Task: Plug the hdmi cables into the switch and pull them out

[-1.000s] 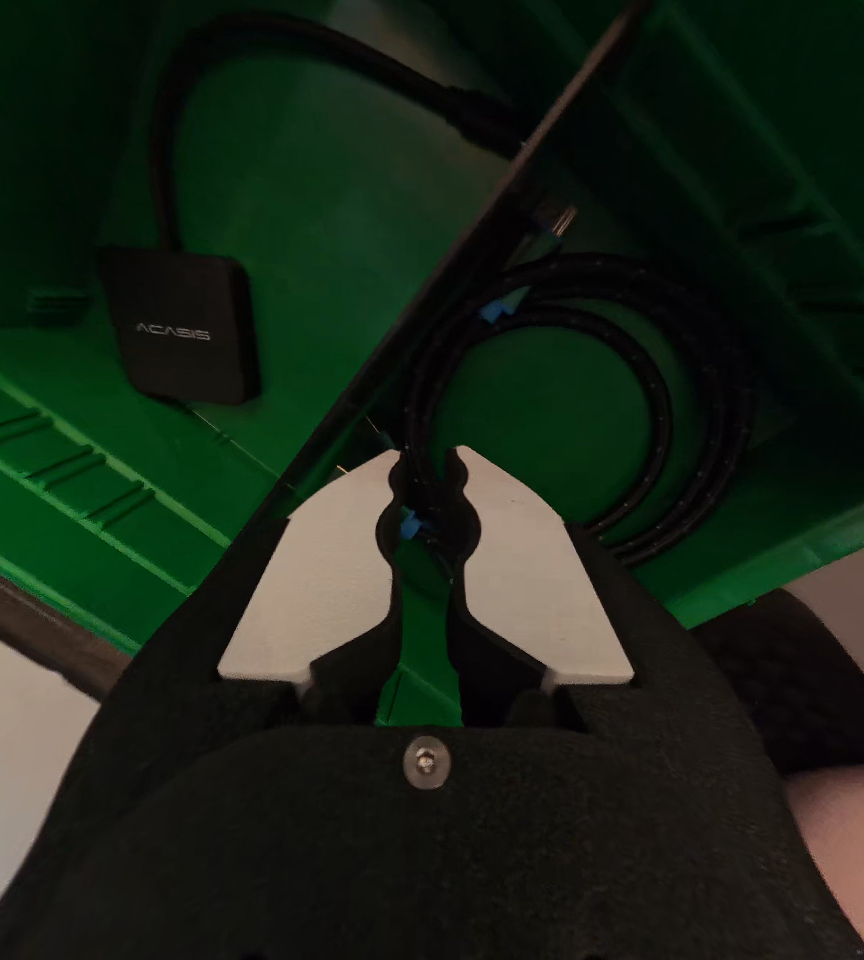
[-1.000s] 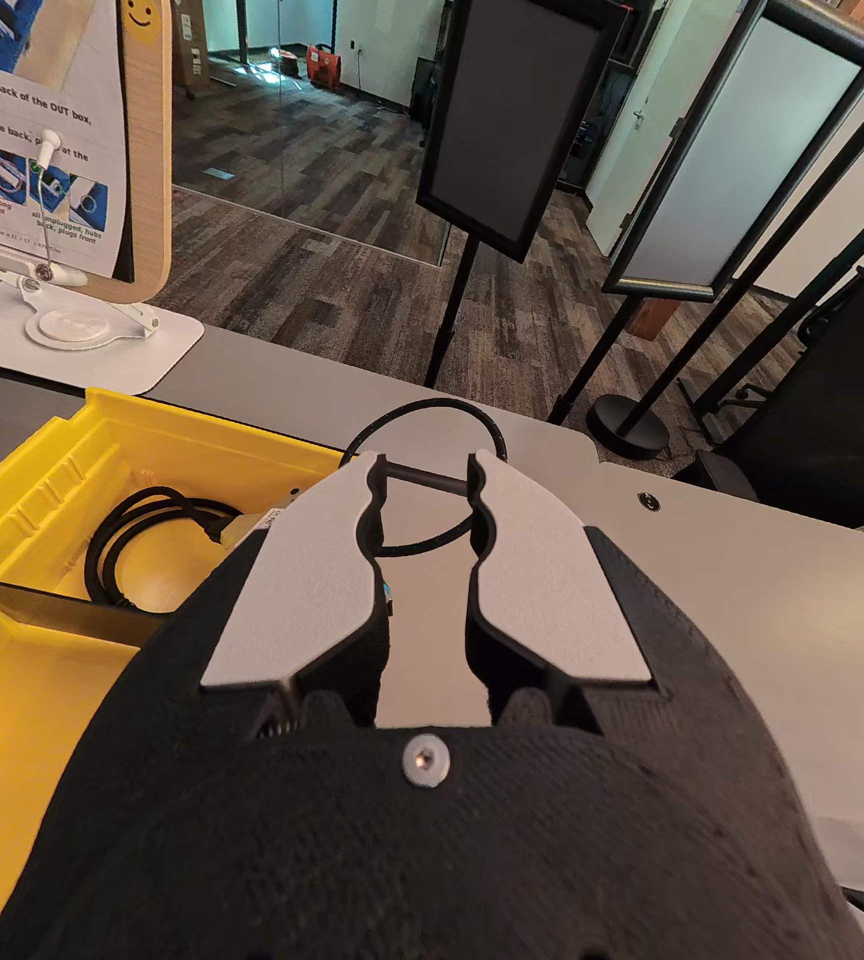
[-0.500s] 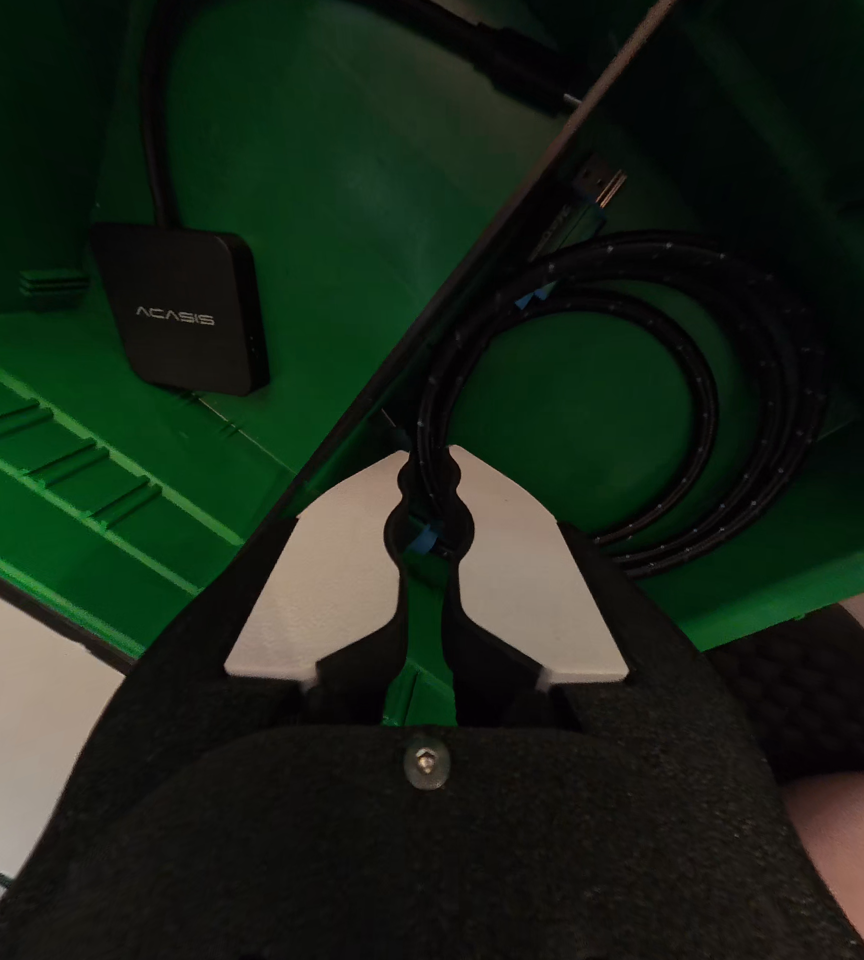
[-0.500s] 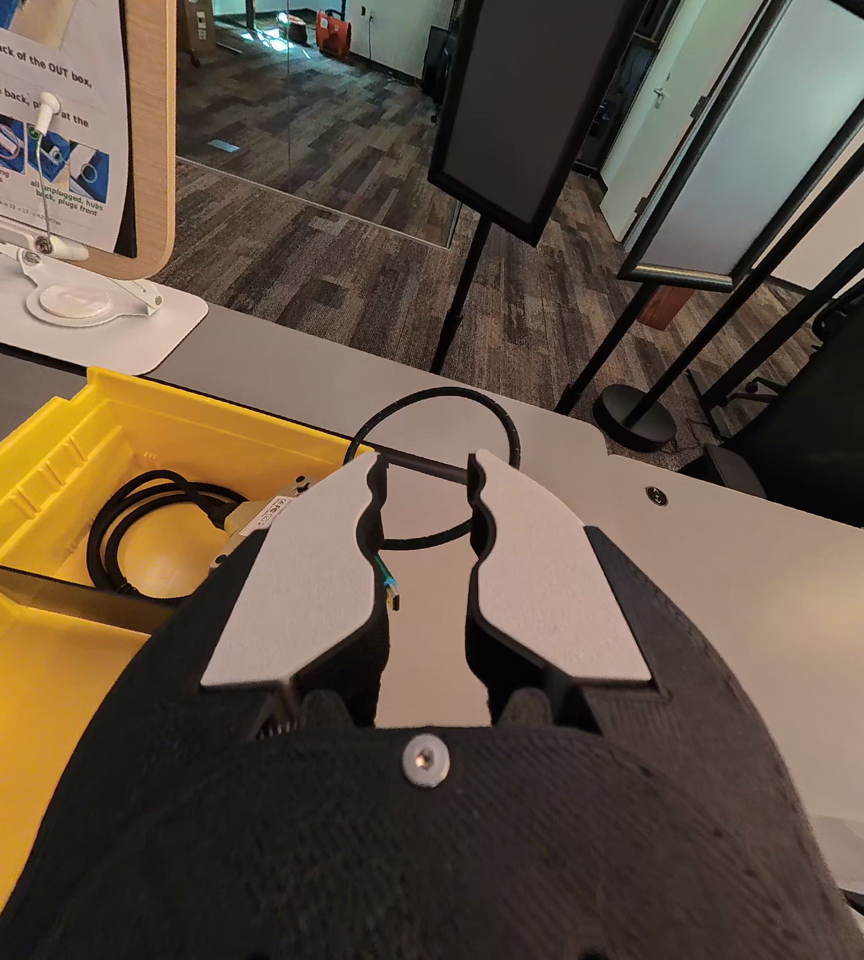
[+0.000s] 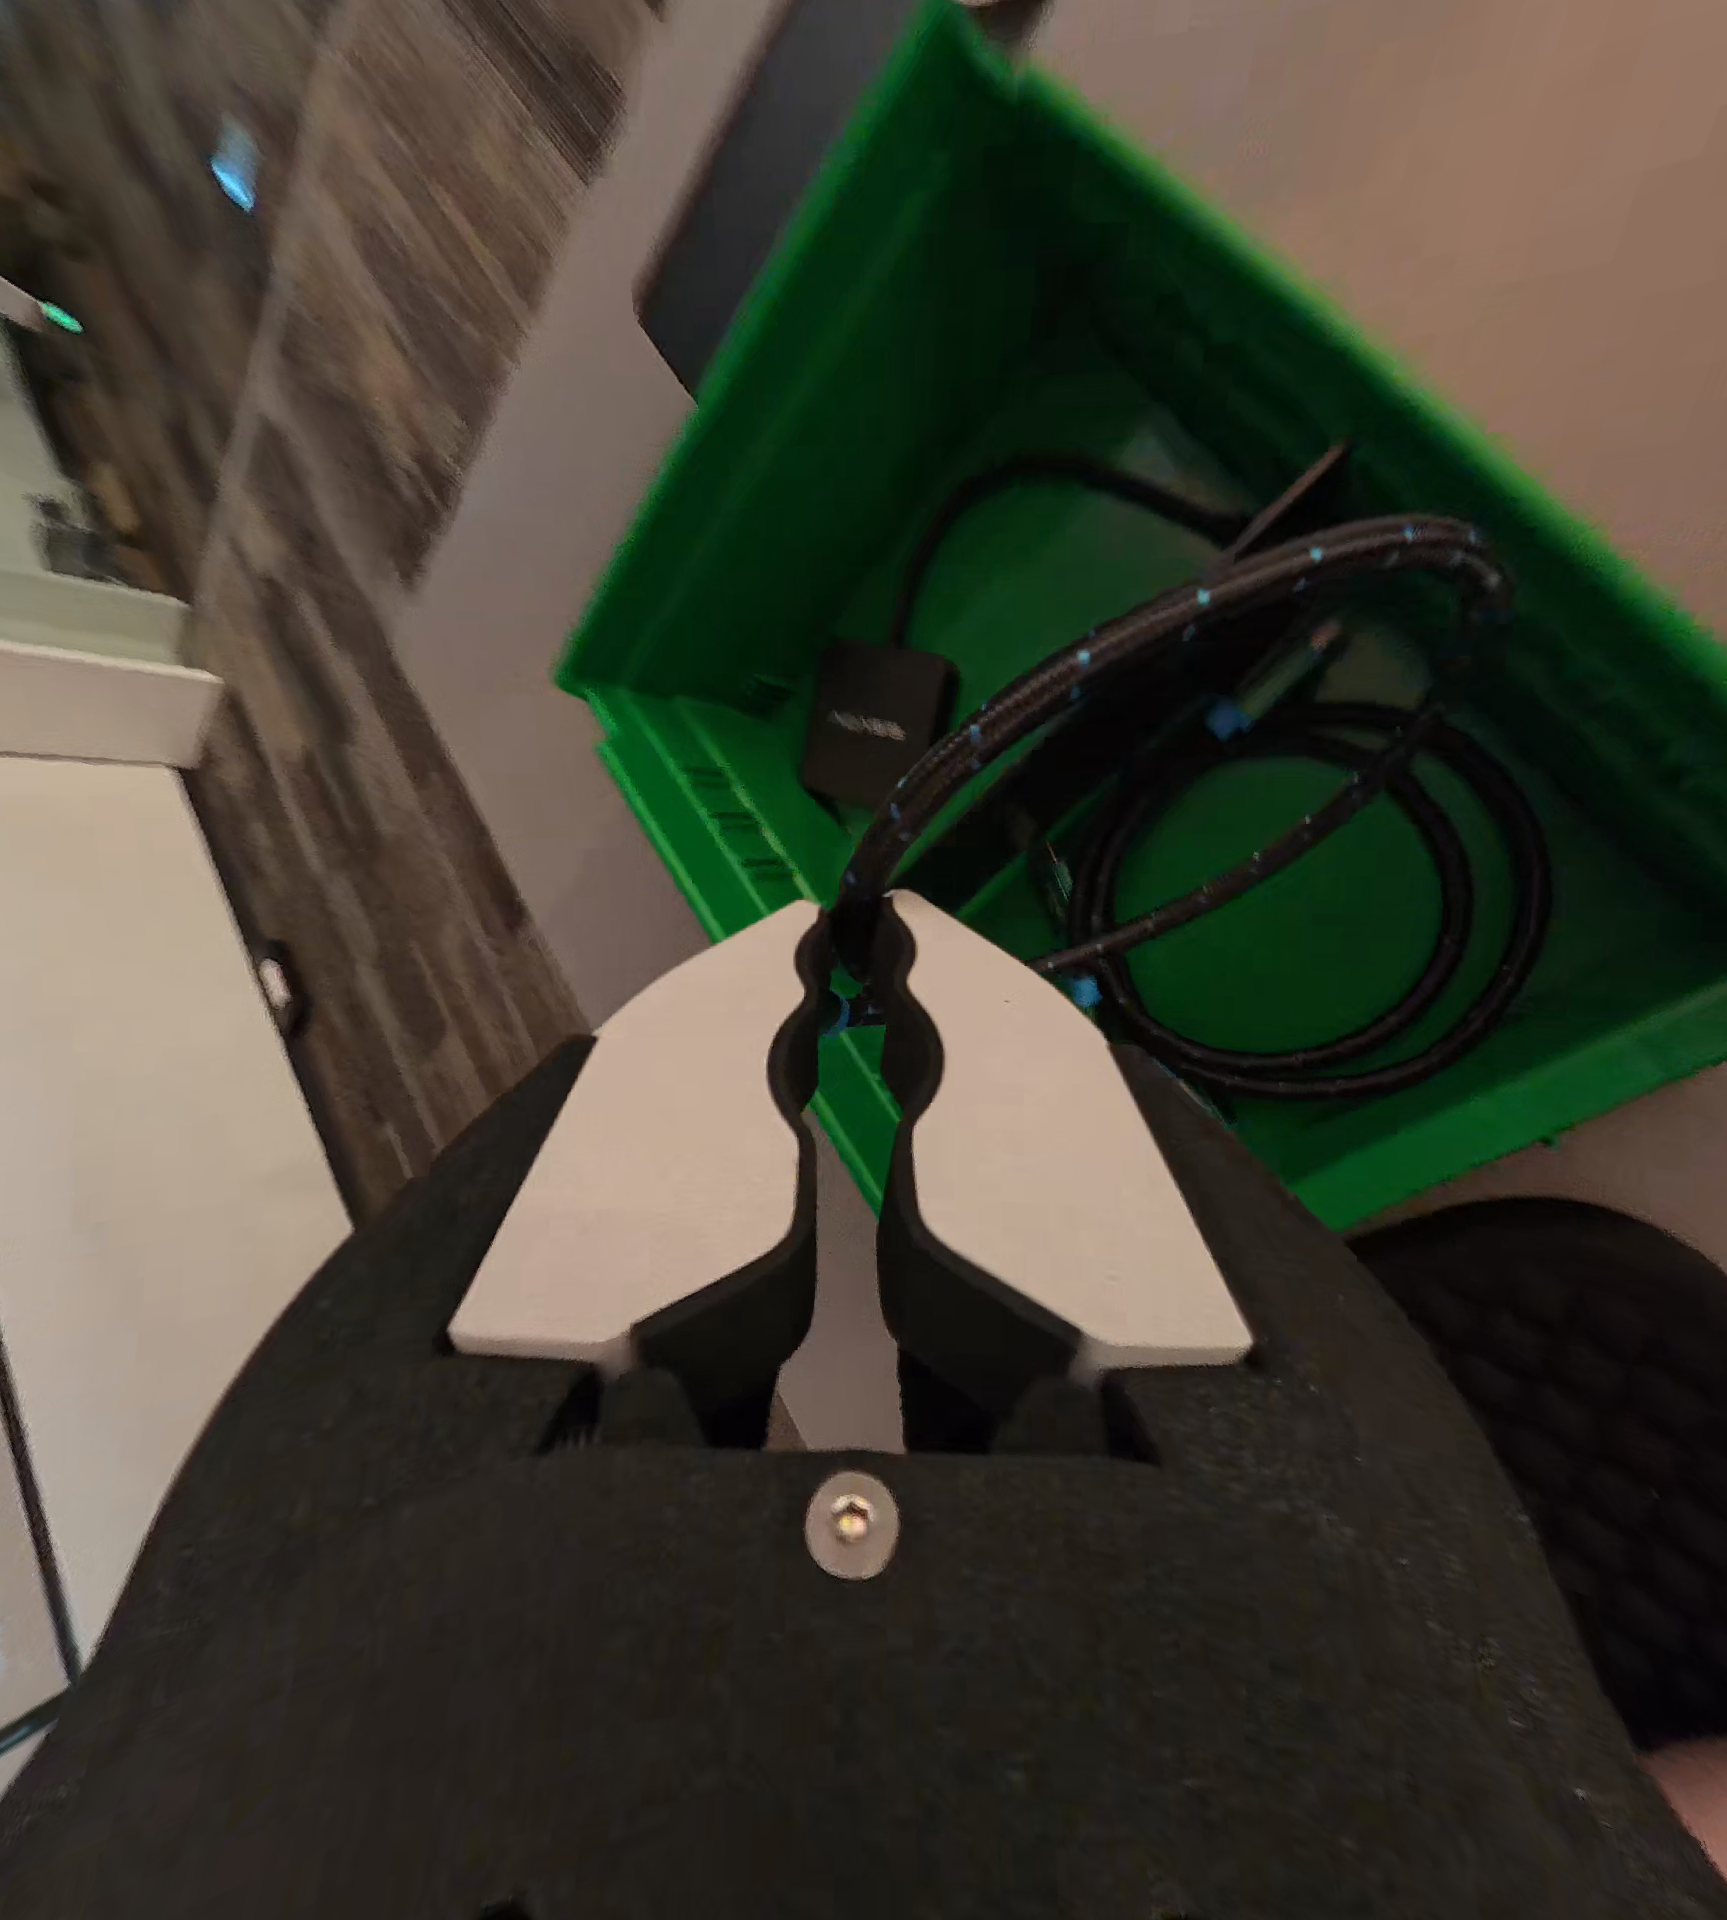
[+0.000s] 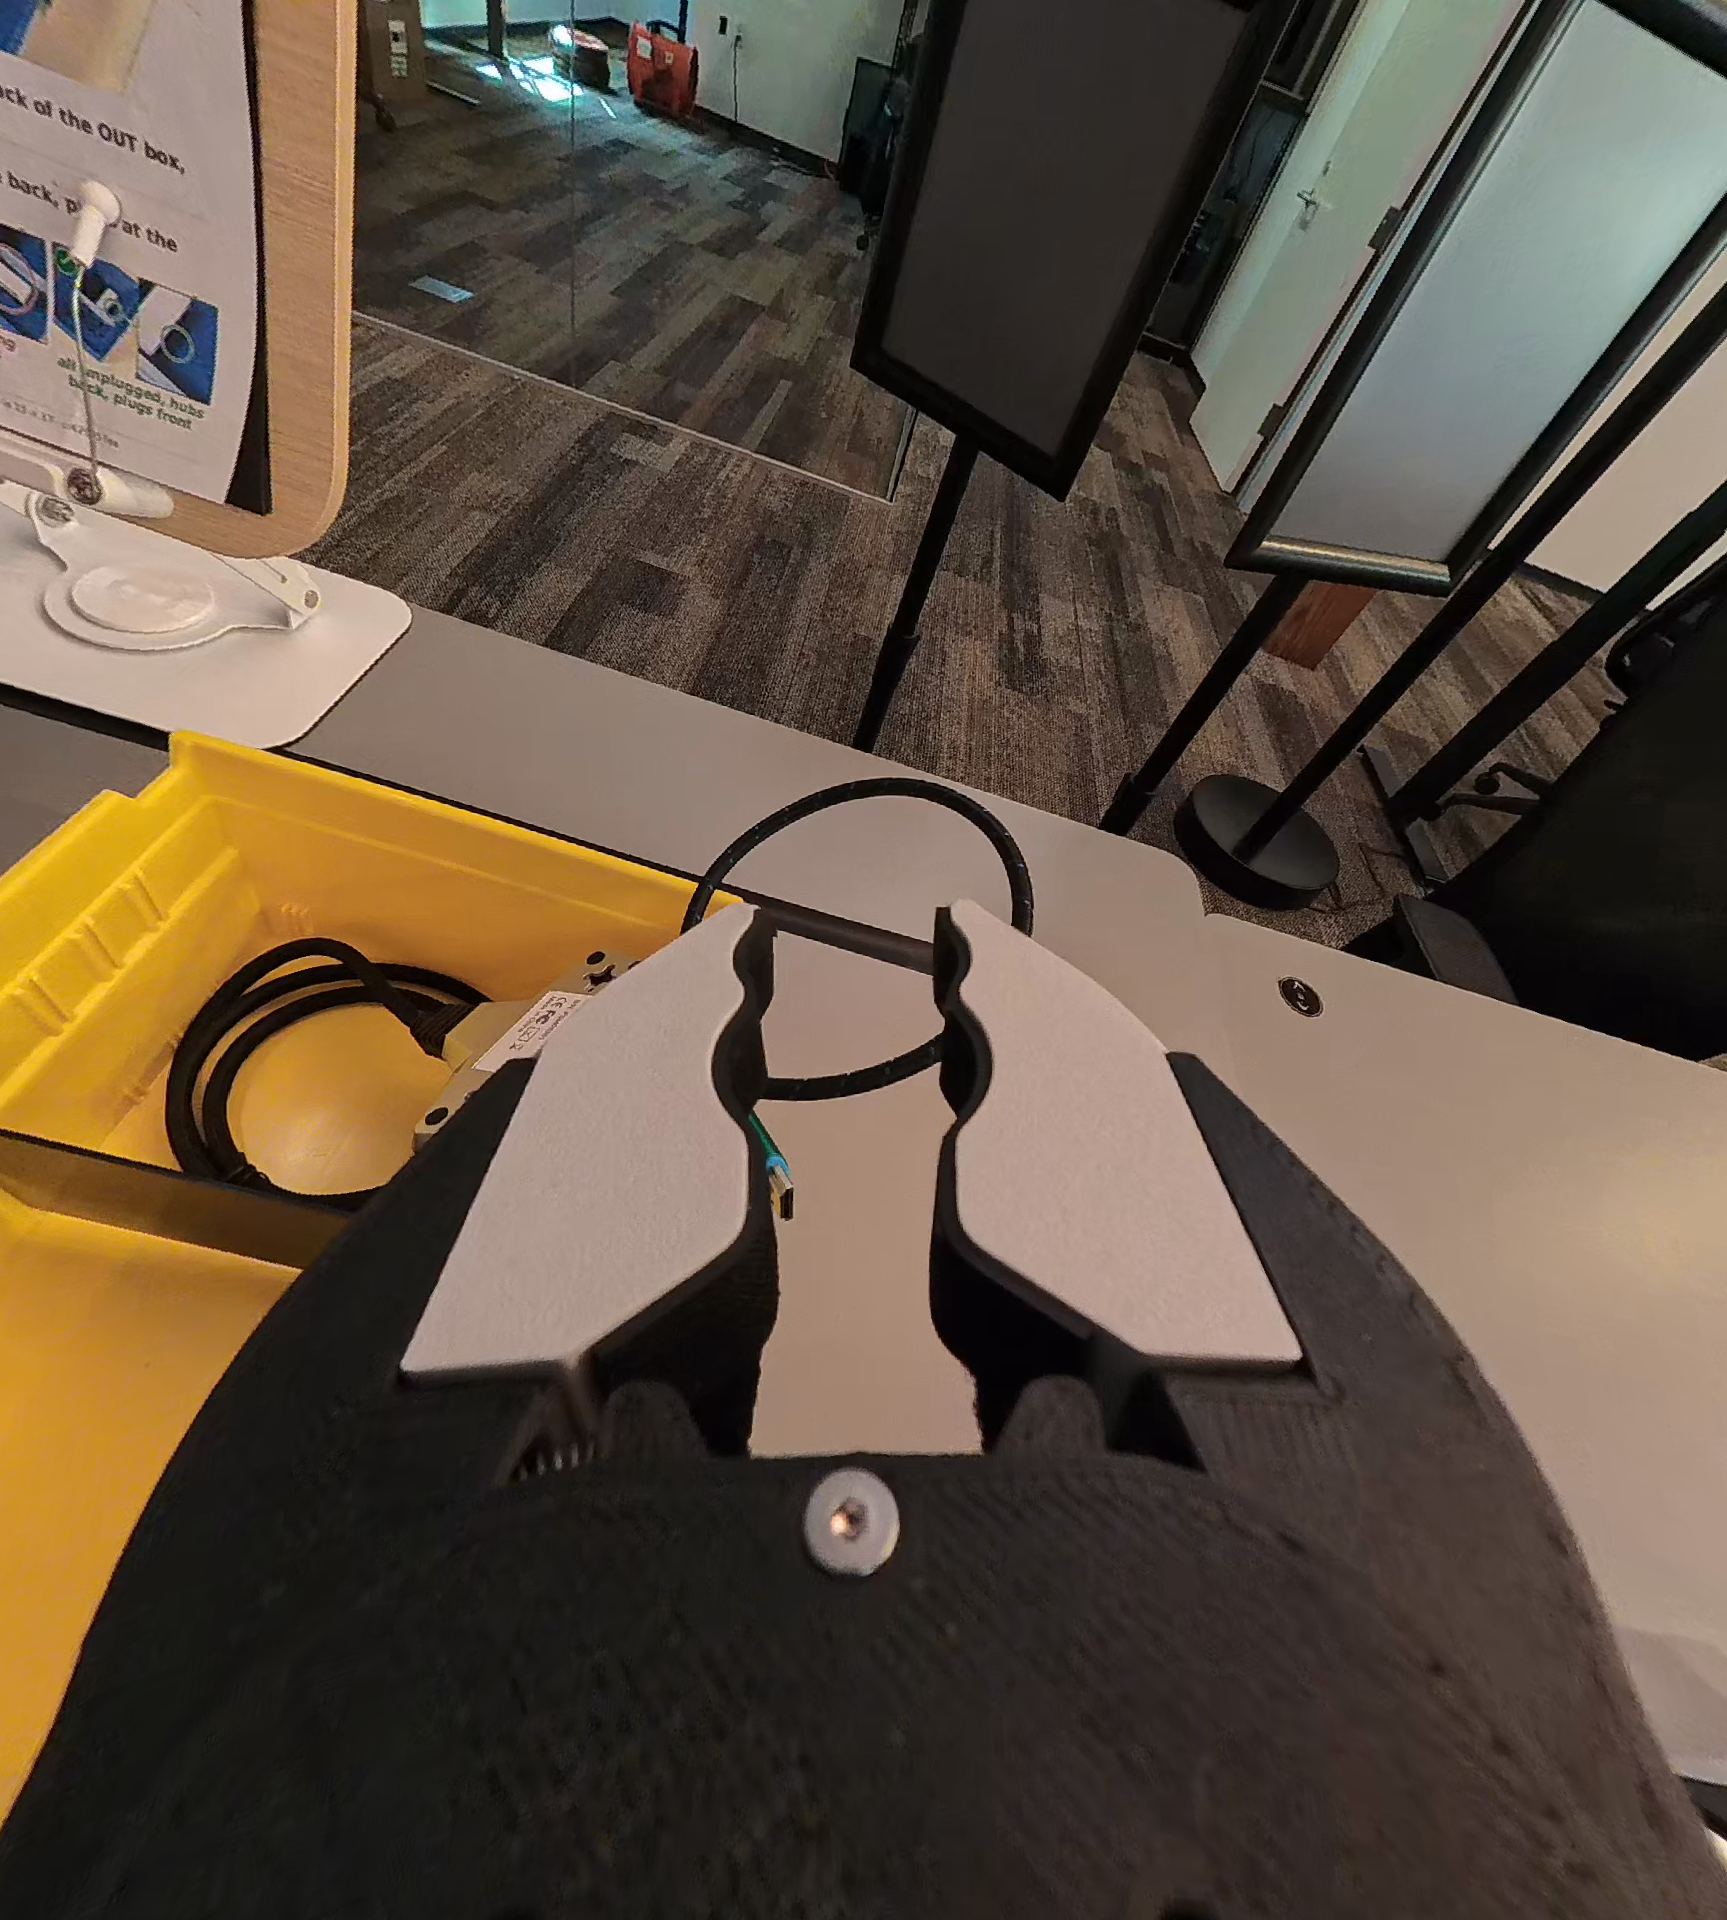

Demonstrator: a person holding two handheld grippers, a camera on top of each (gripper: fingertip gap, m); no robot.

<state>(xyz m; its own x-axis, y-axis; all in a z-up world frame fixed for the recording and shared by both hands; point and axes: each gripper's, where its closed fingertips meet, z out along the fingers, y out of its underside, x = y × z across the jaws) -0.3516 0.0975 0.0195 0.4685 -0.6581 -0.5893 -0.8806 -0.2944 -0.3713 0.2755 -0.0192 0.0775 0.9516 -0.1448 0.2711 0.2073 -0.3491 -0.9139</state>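
My left tool (image 5: 854, 914) is pinching a braided black cable (image 5: 1129, 665) right at its tips, fingers pressed together on it. From the pinch the cable is arching up and to the right over the green bin (image 5: 786, 416), looping back at the top and running down into the coil (image 5: 1358, 883) lying flat in the bin's near compartment. A plug (image 5: 1274, 681) with a blue collar is hanging by the arch, its long axis slanting up to the right. In the far compartment, past the dark divider (image 5: 1290, 494), a black switch (image 5: 874, 717) is lying flat with its own thin lead curving away from its far edge. The view is tilted and blurred at the left.

My right tool (image 6: 848, 914) is hanging spread above the grey worktop (image 6: 1461, 1195), gripping nothing. Below it a thin black cable (image 6: 880, 800) is lying in a ring on the worktop, one straight stretch crossing between my fingertips. Its small plug (image 6: 784, 1190) with a green-blue collar is pointing towards me, just beside the left finger (image 6: 620, 1122). To the left a yellow bin (image 6: 319, 821) is holding another coiled black cable (image 6: 246, 1039) and a silver box (image 6: 516, 1039). A sign on a stand (image 6: 163, 312) is standing behind it.
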